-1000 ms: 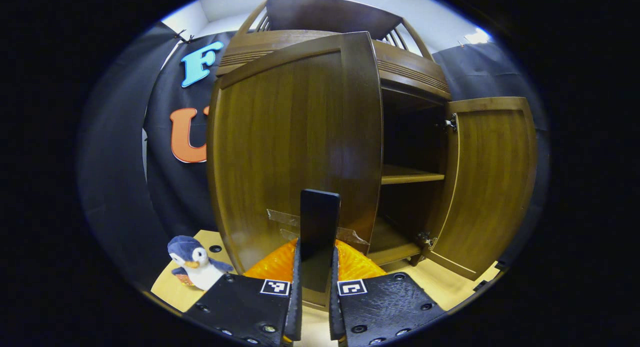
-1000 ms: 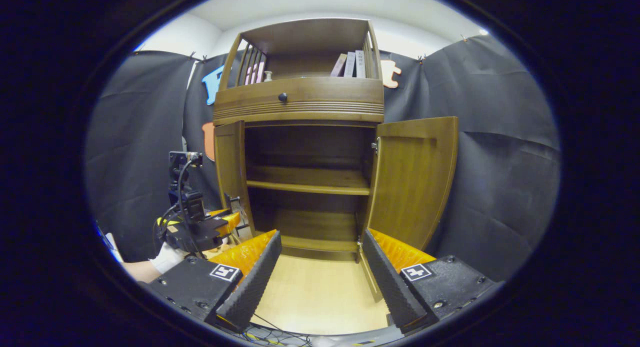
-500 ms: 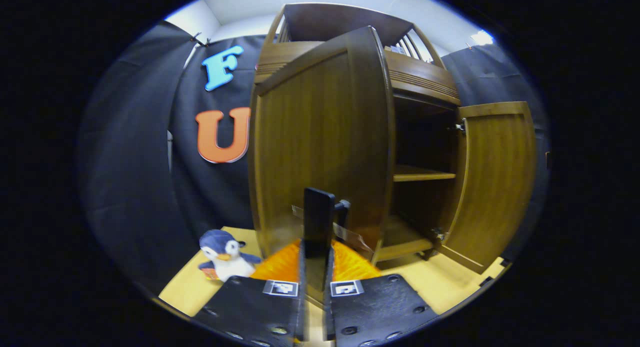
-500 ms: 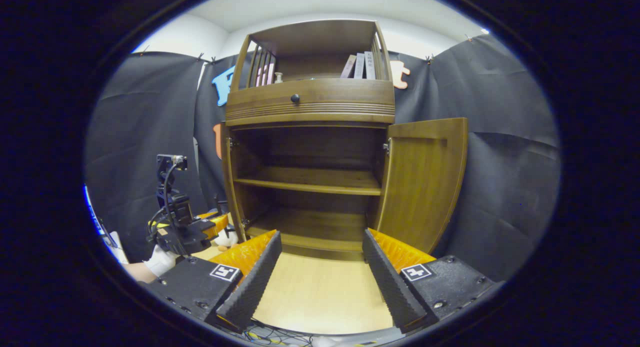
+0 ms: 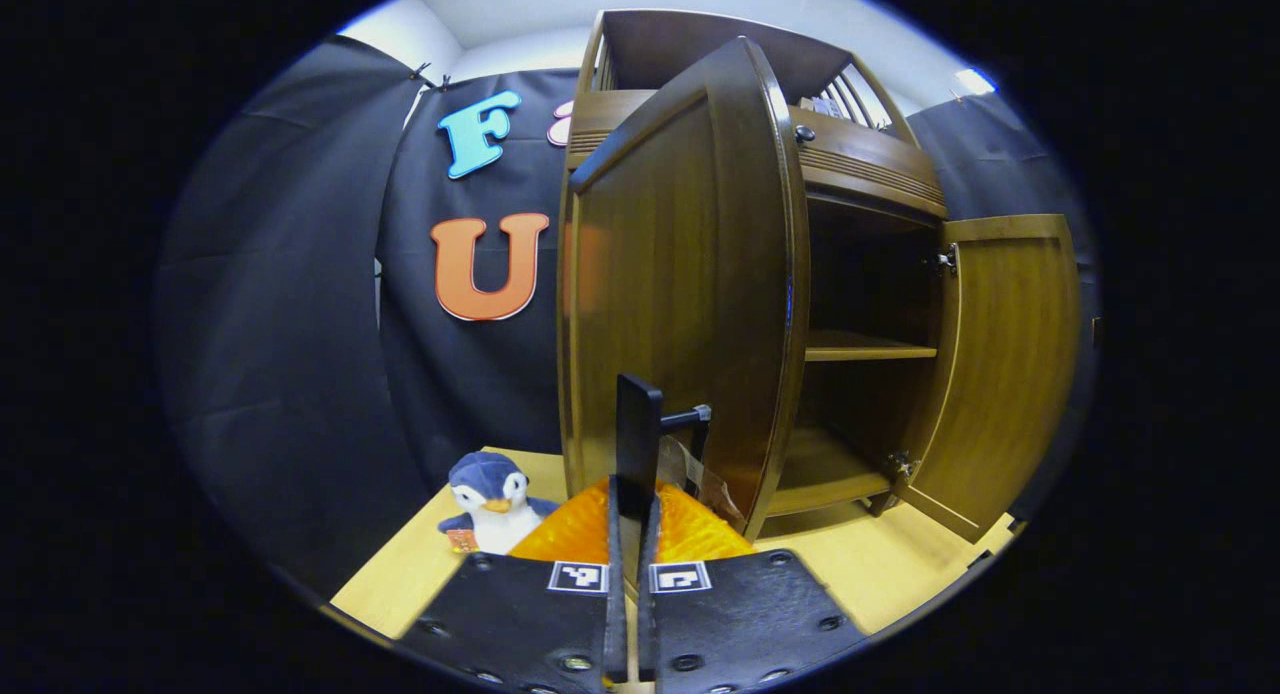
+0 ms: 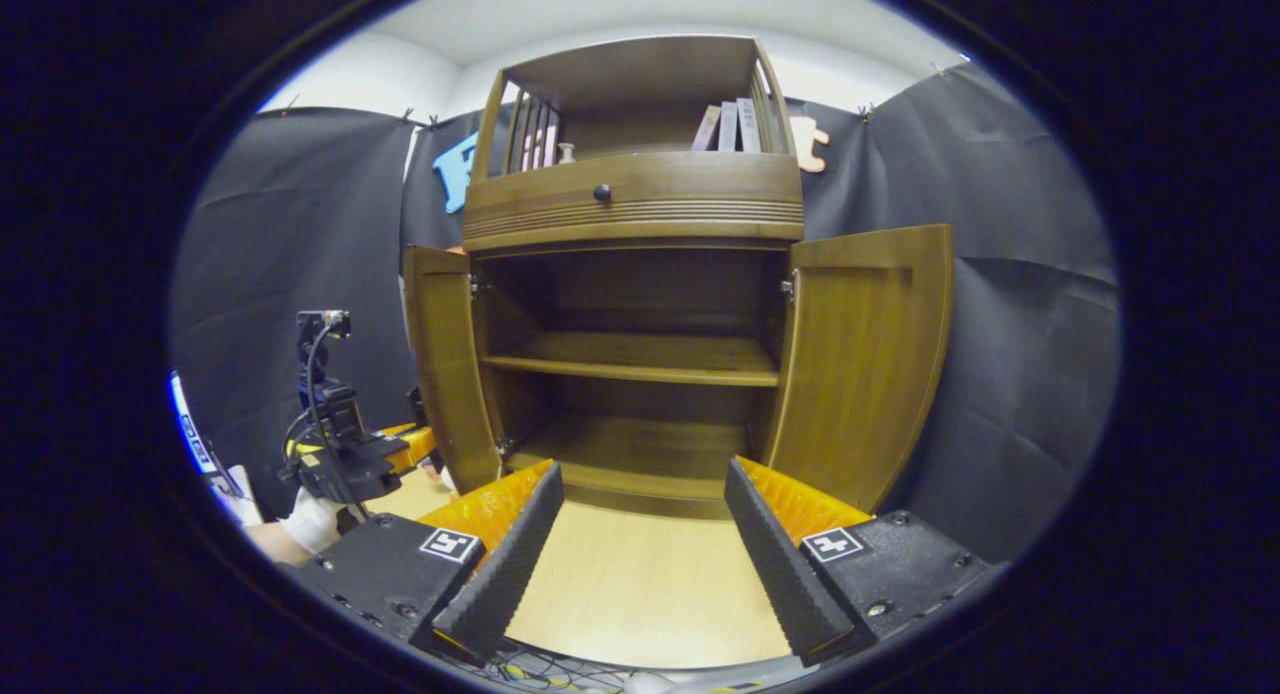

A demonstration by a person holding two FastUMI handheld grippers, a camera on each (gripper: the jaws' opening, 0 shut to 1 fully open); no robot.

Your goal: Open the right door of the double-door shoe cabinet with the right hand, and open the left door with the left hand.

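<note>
Both doors of the shoe cabinet (image 6: 640, 304) stand open. In the right gripper view the left door (image 6: 445, 364) is swung outward at the cabinet's left side and the right door (image 6: 865, 359) is swung outward at its right, with the dark interior and one shelf (image 6: 640, 359) exposed between them.

The left gripper (image 5: 632, 519) is closed on the handle (image 5: 640, 444) of the left door (image 5: 680, 294) — both fingers press on the dark upright bar, which rises from between them. A strip of tape (image 5: 700, 479) sits on the door face just beside the handle. In the right gripper view the same gripper (image 6: 350, 459) appears at the lower left, near the left door's outer face, held by a gloved hand (image 6: 310, 519).

The right gripper (image 6: 645, 519) hangs in front of the cabinet with its fingers spread wide (nothing between them), apart from the right door.

A plush penguin (image 5: 490, 489) stands on the pale floor (image 5: 420, 564) left of the left door. Books (image 6: 728, 126) lean on the cabinet's top shelf, above a drawer knob (image 6: 602, 192).
</note>
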